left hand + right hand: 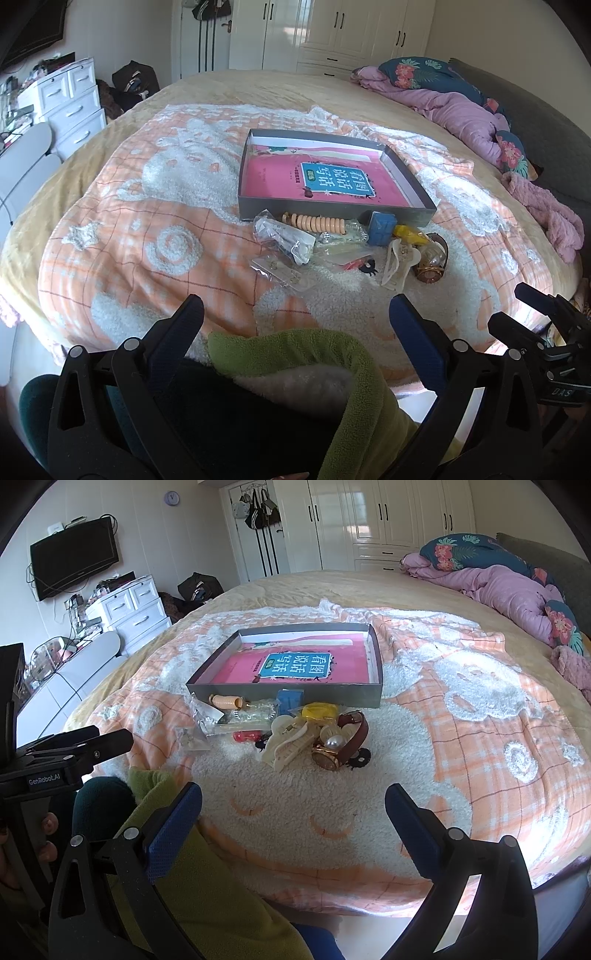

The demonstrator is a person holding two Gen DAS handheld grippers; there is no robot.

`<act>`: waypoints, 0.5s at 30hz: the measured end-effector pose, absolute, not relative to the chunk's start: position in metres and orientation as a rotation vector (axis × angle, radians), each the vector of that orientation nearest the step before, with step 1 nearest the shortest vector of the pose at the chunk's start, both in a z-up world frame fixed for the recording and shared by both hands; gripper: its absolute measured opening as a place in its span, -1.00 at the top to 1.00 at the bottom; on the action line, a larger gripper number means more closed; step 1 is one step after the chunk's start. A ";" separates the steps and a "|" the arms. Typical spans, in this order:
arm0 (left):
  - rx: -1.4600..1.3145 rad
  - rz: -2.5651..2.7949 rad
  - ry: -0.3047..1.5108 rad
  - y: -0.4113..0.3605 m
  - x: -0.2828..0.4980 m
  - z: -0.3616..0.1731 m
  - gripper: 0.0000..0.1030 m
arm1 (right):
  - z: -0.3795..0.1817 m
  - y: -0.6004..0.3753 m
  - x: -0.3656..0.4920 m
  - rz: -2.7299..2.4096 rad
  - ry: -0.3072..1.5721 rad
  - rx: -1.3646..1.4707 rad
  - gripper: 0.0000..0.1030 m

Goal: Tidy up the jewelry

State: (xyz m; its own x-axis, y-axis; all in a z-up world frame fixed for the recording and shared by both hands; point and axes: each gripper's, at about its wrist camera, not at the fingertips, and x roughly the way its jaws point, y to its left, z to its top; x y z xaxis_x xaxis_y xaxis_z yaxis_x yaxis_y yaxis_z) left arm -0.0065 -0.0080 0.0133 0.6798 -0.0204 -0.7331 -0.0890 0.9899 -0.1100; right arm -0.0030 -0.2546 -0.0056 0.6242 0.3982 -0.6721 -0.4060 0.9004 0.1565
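We had both grippers back at the near edge of the bed, over our lap, w/ nothing picked yet. Left gripper (295,314) had its fingers spread wide, empty; right gripper (293,801) same, wide apart and holding nothing.

The jewelry sat in one loose heap on the orange-and-white blanket (480,775), right against the front wall of the shallow gray box (288,692), prob. dumped there so each piece had only a short hop over the wall. In the heap: a brown-strap watch (347,738) w/ a pearl piece (335,743) resting on it, a cream hair claw (286,747), a peach bead bracelet (314,223), a blue cube box (380,229), a yellow item (317,712) and several clear plastic bags (284,236).

A pink book (314,181) lay flat on the box floor; no jewelry inside yet.

Room-wise: bare blanket between grippers and heap, so a straight approach looked open. Pieces overlapped, esp. claw against watch. The box's low wall looked easy to clear.
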 end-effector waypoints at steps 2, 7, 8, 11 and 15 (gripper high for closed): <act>-0.142 0.037 0.823 -0.008 -0.007 0.014 -0.82 | -0.006 -0.254 -0.003 0.462 0.768 -0.010 -0.92; -0.140 0.037 0.826 -0.009 -0.006 0.013 -0.82 | -0.009 -0.255 0.000 0.467 0.774 -0.012 -0.92; -0.140 0.037 0.828 -0.009 -0.005 0.013 -0.82 | -0.009 -0.254 0.000 0.468 0.774 -0.013 -0.92; -0.146 0.033 0.835 -0.007 -0.003 0.007 -0.82 | -0.011 -0.254 0.003 0.472 0.777 -0.011 -0.92; -0.144 0.037 0.850 -0.005 0.003 0.003 -0.82 | -0.014 -0.254 0.012 0.477 0.789 -0.011 -0.92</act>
